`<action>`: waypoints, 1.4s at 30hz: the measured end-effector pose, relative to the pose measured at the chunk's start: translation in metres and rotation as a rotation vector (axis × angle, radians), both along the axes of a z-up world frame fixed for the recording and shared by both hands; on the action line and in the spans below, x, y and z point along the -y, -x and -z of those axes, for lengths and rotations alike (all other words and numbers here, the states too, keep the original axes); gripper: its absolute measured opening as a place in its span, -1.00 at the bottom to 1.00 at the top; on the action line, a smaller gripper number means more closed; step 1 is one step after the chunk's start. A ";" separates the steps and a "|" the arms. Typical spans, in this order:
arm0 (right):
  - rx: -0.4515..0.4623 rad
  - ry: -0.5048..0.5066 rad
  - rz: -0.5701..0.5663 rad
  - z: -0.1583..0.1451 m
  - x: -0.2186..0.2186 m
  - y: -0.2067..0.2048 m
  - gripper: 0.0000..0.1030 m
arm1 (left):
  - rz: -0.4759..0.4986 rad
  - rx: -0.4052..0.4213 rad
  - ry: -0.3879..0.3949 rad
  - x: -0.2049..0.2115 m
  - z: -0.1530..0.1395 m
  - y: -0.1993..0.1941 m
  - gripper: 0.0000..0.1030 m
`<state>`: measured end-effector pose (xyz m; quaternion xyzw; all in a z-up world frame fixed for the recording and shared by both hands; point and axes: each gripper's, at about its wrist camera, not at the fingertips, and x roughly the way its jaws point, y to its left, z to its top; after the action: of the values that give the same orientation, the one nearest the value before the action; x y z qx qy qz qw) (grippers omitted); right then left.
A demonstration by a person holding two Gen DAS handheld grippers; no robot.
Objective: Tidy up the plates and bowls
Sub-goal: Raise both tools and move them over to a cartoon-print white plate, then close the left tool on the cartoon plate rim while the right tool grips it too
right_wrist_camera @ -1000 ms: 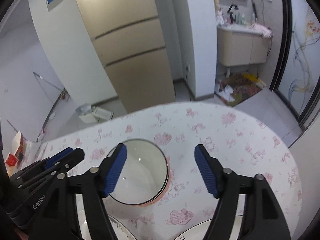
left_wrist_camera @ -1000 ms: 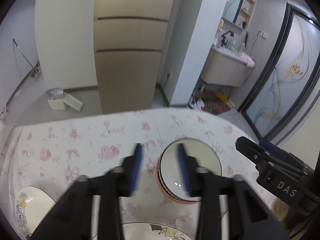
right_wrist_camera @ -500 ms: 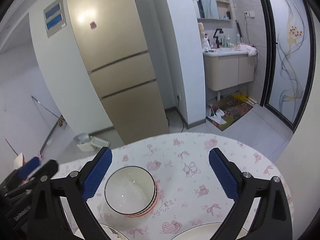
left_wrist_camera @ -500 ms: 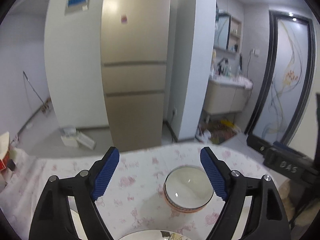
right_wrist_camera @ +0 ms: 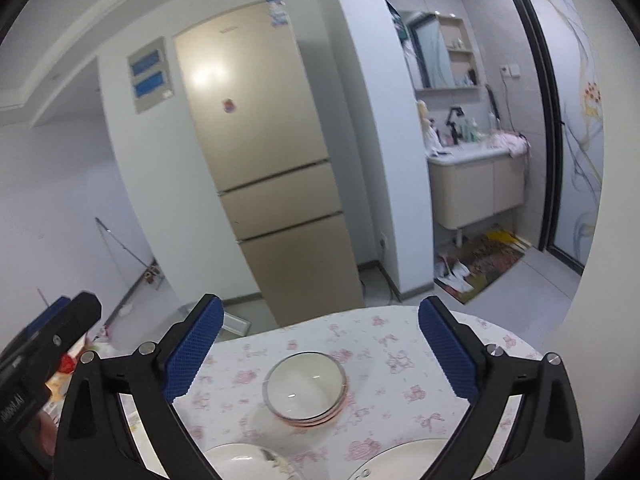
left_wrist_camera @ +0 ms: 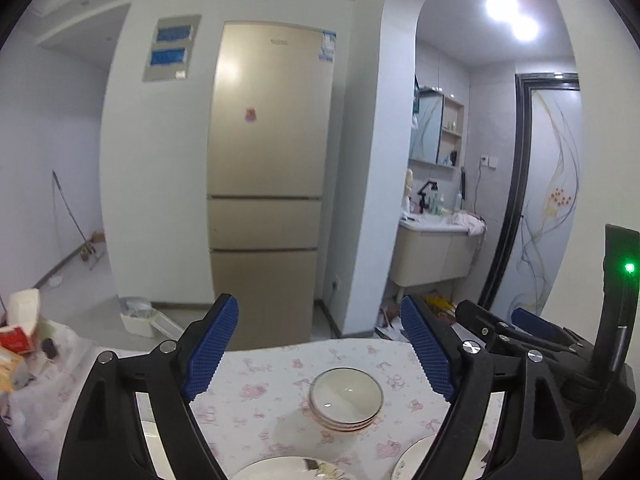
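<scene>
The left gripper [left_wrist_camera: 320, 350] hangs above the table [left_wrist_camera: 272, 372] with its blue-padded jaws spread wide and empty, having just opened out. Between them, toward the table's far edge, a stack of bowls [left_wrist_camera: 346, 398] sits on the pink-flowered tablecloth, and the rims of two white plates [left_wrist_camera: 288, 469] show at the near edge. The right gripper [left_wrist_camera: 532, 336] reaches in from the right, past the table's right edge

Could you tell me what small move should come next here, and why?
Probably lower the left claw to the nearer plate: both claws are open and empty, the bowls sit stacked on the table, while two plates lie apart at its near edge.
</scene>
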<state>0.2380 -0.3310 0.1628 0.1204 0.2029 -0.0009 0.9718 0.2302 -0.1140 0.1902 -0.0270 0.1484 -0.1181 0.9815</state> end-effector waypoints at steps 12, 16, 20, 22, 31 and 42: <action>0.149 0.033 -0.172 -0.019 -0.092 0.041 0.90 | -0.166 0.180 -0.086 -0.077 -0.011 0.108 0.66; 0.140 0.028 -0.211 -0.015 -0.111 0.042 0.90 | -0.239 0.187 -0.011 -0.111 -0.003 0.122 0.69; 0.123 -0.006 -0.200 -0.003 -0.123 0.042 0.90 | -0.267 0.097 -0.066 -0.133 0.017 0.118 0.70; 0.096 0.008 -0.200 0.006 -0.132 0.040 0.89 | -0.253 0.035 -0.067 -0.143 0.028 0.111 0.70; -0.103 0.001 -0.376 0.067 -0.178 -0.003 0.57 | -0.392 -0.031 -0.029 -0.201 0.088 0.085 0.70; -0.398 0.031 -0.522 0.138 -0.224 -0.062 0.10 | -0.429 -0.294 0.054 -0.252 0.168 0.028 0.70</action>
<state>0.3000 -0.1069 0.0252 0.0472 0.4127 0.2215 0.8823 0.2026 0.1382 0.0218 -0.1012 0.2769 0.0942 0.9509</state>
